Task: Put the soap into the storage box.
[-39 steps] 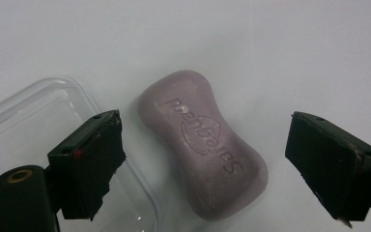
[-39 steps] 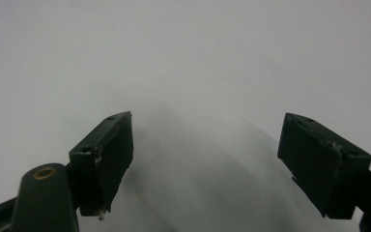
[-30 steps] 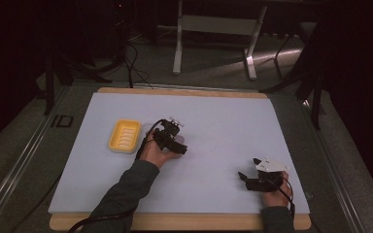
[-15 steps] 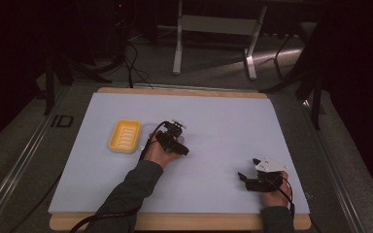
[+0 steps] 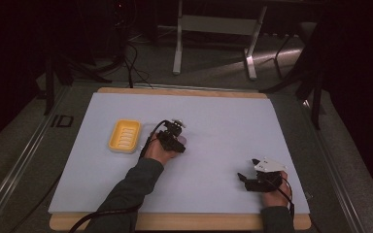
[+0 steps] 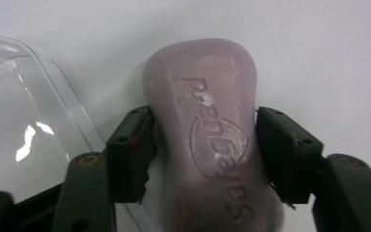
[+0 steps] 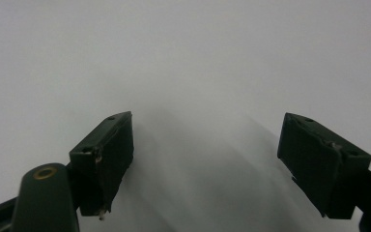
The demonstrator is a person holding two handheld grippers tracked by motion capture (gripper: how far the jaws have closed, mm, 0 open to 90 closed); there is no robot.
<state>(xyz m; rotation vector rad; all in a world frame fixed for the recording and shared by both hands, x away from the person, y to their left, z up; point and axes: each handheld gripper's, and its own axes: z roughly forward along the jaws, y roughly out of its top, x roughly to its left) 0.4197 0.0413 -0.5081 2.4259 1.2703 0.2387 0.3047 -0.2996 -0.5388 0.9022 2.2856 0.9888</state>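
Observation:
A pale purple bar of soap [image 6: 207, 130] with embossed lettering is clamped between the two jaws of my left gripper [image 6: 205, 145], which press on both its long sides. In the high view that left gripper [image 5: 177, 141] sits mid-table, just right of a yellow soap dish [image 5: 124, 136]. A clear plastic lid [image 6: 24, 125] lies on the white sheet beside the soap, at the left of the left gripper view. My right gripper [image 5: 246, 178] rests near the front right of the table, its jaws wide apart over bare white sheet [image 7: 193, 63] with nothing between them [image 7: 205, 159].
The white sheet covers a wooden board [image 5: 184, 91] whose edge shows at the back and front. Dark floor, cables and a metal stand [image 5: 213, 29] lie beyond the table. Cables trail from both grippers toward the front edge.
My left hand and gripper have shifted very slightly toward the soap dish side. The right gripper has stayed in place.

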